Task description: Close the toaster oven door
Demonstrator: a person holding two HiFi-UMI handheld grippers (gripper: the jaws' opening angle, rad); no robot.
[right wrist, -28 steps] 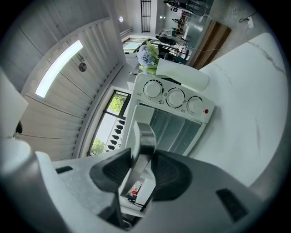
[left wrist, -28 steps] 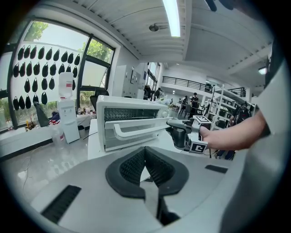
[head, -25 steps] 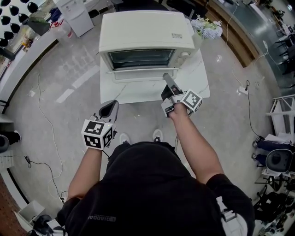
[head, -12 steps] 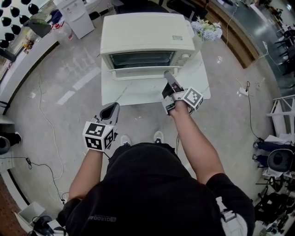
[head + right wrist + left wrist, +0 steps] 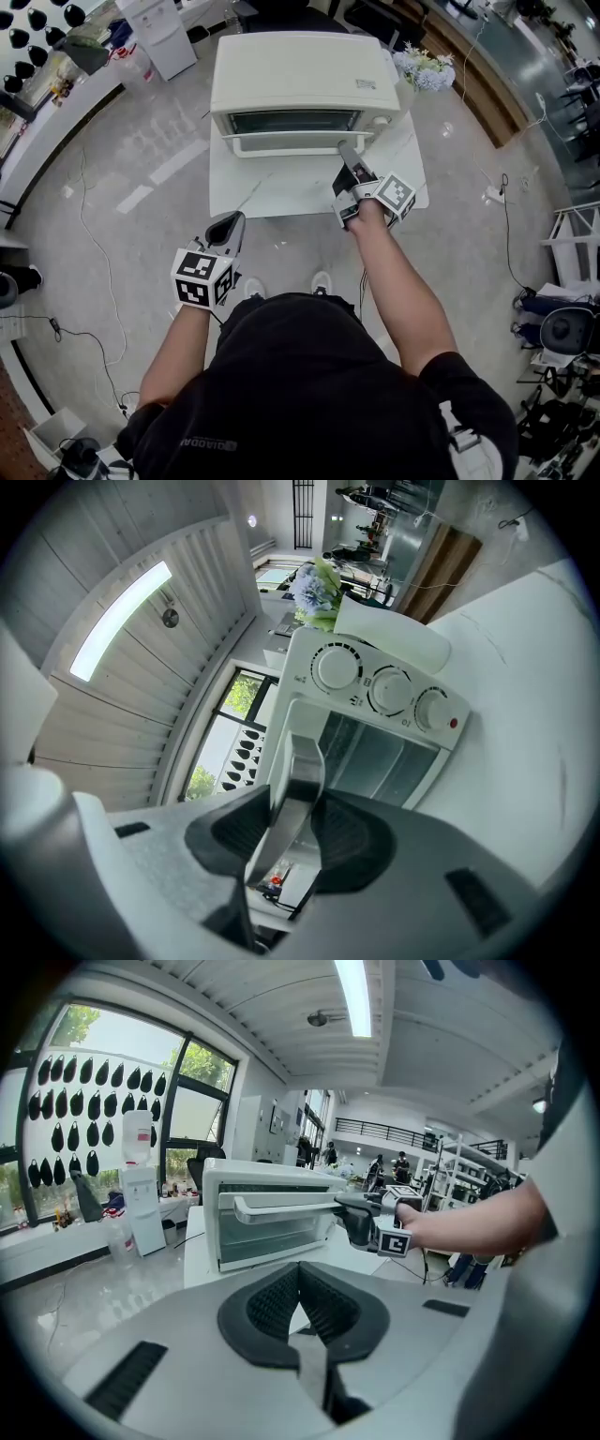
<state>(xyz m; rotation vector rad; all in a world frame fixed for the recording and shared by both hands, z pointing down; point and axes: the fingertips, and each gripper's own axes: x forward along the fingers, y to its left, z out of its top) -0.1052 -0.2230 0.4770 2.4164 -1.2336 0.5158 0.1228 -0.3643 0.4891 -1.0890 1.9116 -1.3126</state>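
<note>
- The white bench [image 5: 281,192] stands on a pale floor and carries the whole job. A bunch of flowers [image 5: 424,67] sits at its far right corner.
- The toaster oven [image 5: 300,70] sits at the back of the bench, a cream box whose front faces the person.
- Its door [image 5: 291,123] stands nearly upright against the oven front. In the left gripper view the top edge leans out a little, so it looks almost shut but not seated — the swing up seems largely done.
- The handle [image 5: 281,143] runs along the door's top edge, and its right end passes between the jaws of the right gripper [image 5: 347,152].
- That right gripper is clamped on the handle. Its own view shows the metal bar pinched between the dark pads, just beside the three knobs [image 5: 389,688].
- The left gripper [image 5: 230,225] hangs low, well away from the bench. Its pads are pressed together with nothing between them, and it takes no part in the close.
- What is left, by the look of it, is a short last push until the door meets the frame, then letting go of the handle.
</note>
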